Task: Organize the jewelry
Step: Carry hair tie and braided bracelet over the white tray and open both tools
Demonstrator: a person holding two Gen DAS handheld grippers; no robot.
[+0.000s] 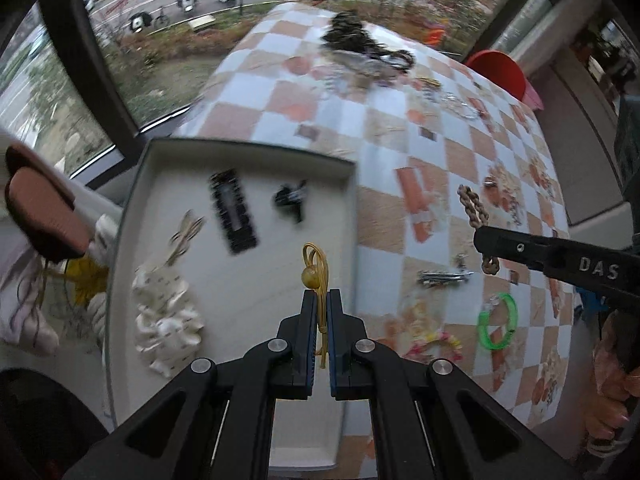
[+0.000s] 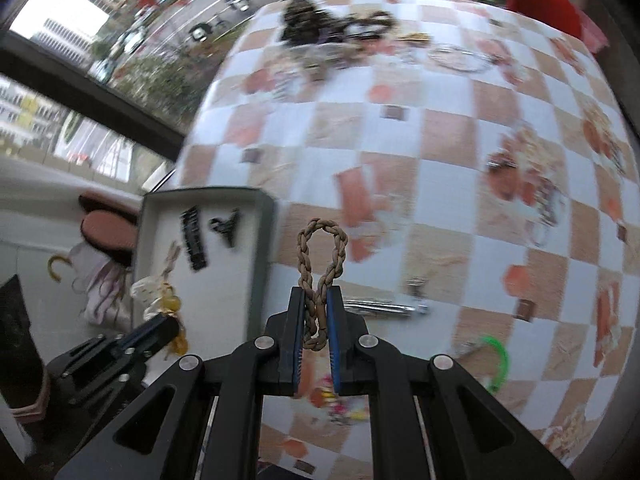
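My left gripper [image 1: 321, 294] is shut on a yellow elastic hair tie with a bead [image 1: 314, 268] and holds it above the white tray [image 1: 248, 152]. The tray holds a black comb clip [image 1: 233, 212], a black claw clip [image 1: 291, 199], a pale hair clip [image 1: 185, 234] and a white scrunchie [image 1: 166, 320]. My right gripper [image 2: 316, 294] is shut on a brown braided loop [image 2: 320, 252], lifted over the checkered tablecloth to the right of the tray [image 2: 208, 196]. The right gripper also shows in the left wrist view [image 1: 486, 246].
On the cloth lie a silver hair clip [image 1: 442, 278], a green bangle [image 1: 498, 322], a flowery bracelet [image 1: 436, 342] and a pile of dark and silver jewelry [image 1: 360, 48] at the far edge. A red bowl [image 1: 498, 70] stands at the back right. A window runs along the left.
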